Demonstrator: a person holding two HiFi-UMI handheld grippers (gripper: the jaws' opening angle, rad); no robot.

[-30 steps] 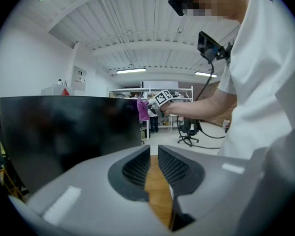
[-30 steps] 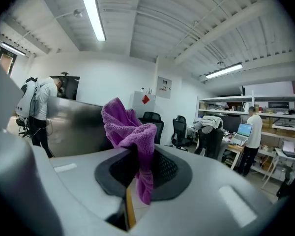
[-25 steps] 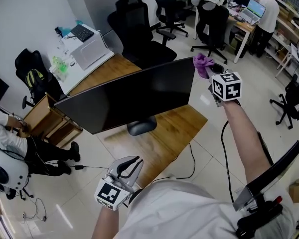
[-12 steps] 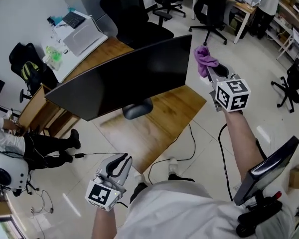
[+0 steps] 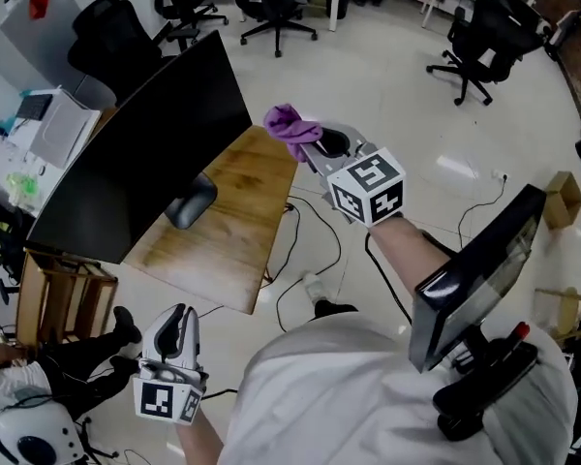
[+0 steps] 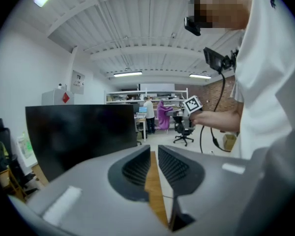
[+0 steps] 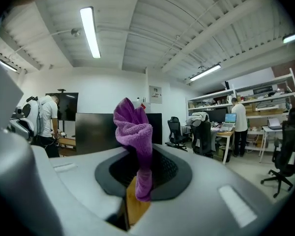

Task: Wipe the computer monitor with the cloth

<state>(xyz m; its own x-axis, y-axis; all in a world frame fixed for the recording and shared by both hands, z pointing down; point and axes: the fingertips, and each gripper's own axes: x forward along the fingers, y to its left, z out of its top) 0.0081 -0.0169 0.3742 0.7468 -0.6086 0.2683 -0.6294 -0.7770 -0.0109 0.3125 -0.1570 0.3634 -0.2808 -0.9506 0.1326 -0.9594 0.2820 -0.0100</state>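
Observation:
The black monitor (image 5: 140, 153) stands on a wooden desk (image 5: 228, 240), its screen dark. My right gripper (image 5: 315, 145) is raised off the desk's far right corner, shut on a bunched purple cloth (image 5: 290, 127). The cloth hangs clear of the screen's right edge. In the right gripper view the cloth (image 7: 133, 132) stands up between the jaws, with the monitor (image 7: 96, 129) behind it. My left gripper (image 5: 181, 315) hangs low by the desk's near edge, shut and holding nothing. The left gripper view shows the monitor (image 6: 81, 132) and the far-off cloth (image 6: 163, 114).
Several black office chairs (image 5: 484, 32) stand on the tiled floor behind. Cables (image 5: 305, 231) trail off the desk's end. A second dark screen (image 5: 474, 264) on a stand is close at my right. A white printer (image 5: 53, 129) sits at the left, a cardboard box (image 5: 562, 197) at the right.
My right gripper has carried the cloth from the monitor's upper right corner out past its edge. The head view has swung right. The left gripper has stayed low and shut.

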